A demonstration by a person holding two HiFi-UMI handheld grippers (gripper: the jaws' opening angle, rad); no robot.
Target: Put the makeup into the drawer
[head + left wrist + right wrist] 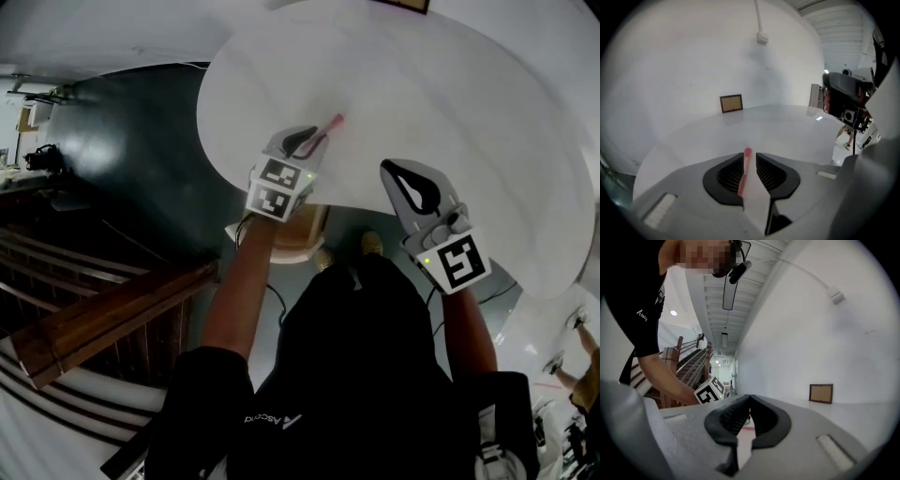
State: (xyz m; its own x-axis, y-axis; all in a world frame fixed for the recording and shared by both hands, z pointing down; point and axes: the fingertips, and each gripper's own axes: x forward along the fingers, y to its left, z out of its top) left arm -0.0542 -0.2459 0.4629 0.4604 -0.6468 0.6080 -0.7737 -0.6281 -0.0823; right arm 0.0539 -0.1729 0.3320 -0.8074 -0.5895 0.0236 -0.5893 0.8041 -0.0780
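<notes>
Left gripper view: fingers (729, 174) apart round makeup stick (744, 172), seemingly loose; right fingers (732, 416) together.

- Makeup (745, 166): one slender pink stick, rounded at the tip, with no markings legible.
- Pose: lengthwise between the jaws of the left gripper (749, 158), lying against the left-hand pad with a gap on the other side. The tip juts just past the jaw ends.
- Location: over the white table (450, 84), near its edge. Whether it touches the tabletop cannot be told.
</notes>
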